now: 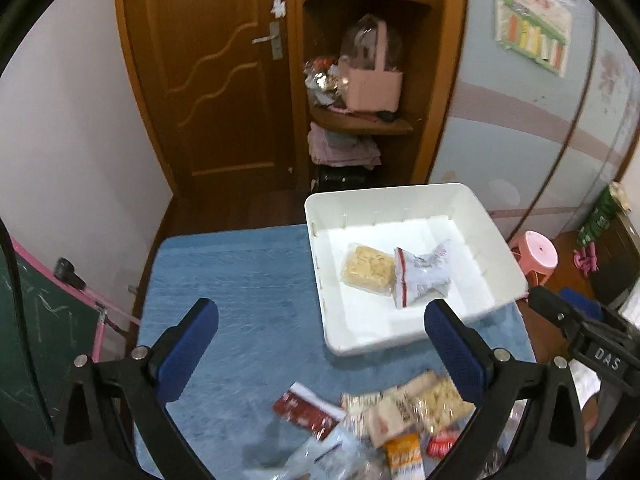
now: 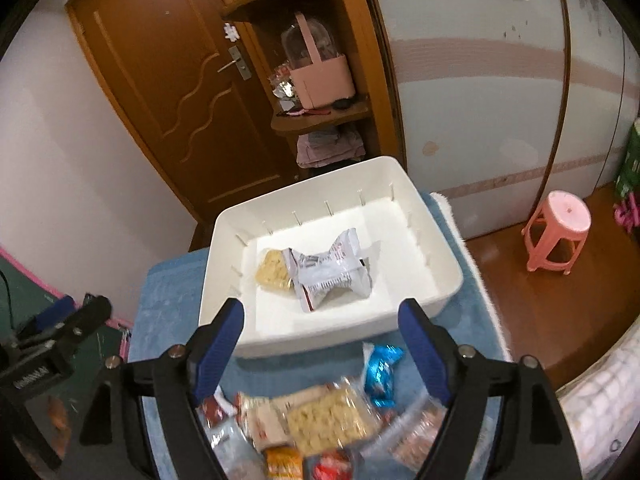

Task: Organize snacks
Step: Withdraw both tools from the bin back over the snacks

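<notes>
Two packets already in the white bin at the far end of the blue mat: a yellow cracker pack and a silver wrapper overlapping it; loose snack pile just short of the bin

Right gripper spread wide and empty above the pile; left gripper likewise agape, holding nothing

Best to single out the top cracker packet, pinch across its narrow sides, lift clear of neighbours, then set down in bare bin floor beside, not atop, the others

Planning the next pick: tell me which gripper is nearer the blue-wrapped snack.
Right. The blue-wrapped snack lies just inside the right gripper's right finger; the left gripper hovers further left over the pile, where that snack isn't visible.
</notes>
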`<state>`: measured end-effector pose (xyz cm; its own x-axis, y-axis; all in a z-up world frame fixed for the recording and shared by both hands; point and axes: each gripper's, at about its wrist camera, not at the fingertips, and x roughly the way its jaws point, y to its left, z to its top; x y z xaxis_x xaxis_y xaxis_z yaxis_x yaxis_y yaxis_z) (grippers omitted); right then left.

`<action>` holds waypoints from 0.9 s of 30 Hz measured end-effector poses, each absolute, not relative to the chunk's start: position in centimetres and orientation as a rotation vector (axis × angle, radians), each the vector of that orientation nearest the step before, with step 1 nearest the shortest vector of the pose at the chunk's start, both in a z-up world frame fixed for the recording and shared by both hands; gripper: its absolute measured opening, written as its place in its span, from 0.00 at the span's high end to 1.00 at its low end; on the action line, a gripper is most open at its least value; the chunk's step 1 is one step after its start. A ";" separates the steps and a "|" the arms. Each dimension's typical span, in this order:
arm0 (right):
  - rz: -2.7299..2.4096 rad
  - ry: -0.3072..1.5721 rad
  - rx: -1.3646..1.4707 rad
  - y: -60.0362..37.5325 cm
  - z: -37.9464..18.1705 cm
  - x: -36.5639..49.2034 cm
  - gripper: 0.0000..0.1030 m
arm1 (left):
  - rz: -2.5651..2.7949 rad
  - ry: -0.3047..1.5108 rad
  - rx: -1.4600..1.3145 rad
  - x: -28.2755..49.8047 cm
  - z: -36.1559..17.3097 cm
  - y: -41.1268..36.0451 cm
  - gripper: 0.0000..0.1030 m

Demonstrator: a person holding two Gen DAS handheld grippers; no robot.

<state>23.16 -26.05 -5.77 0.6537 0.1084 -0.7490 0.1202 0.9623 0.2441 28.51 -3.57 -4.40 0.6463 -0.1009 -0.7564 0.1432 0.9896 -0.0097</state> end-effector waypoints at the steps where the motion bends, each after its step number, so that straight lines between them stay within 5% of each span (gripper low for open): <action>1: -0.003 0.854 0.270 -25.9 -5.0 22.1 0.22 | -0.151 0.844 0.062 27.4 -3.7 -3.4 0.00; 16: 0.000 0.674 0.063 -23.2 4.5 9.8 0.22 | -0.254 0.756 0.057 13.9 2.2 -0.8 0.00; 27: 0.031 0.674 -0.033 -20.9 2.3 6.3 0.22 | -0.183 0.754 0.184 9.4 0.1 -0.1 0.00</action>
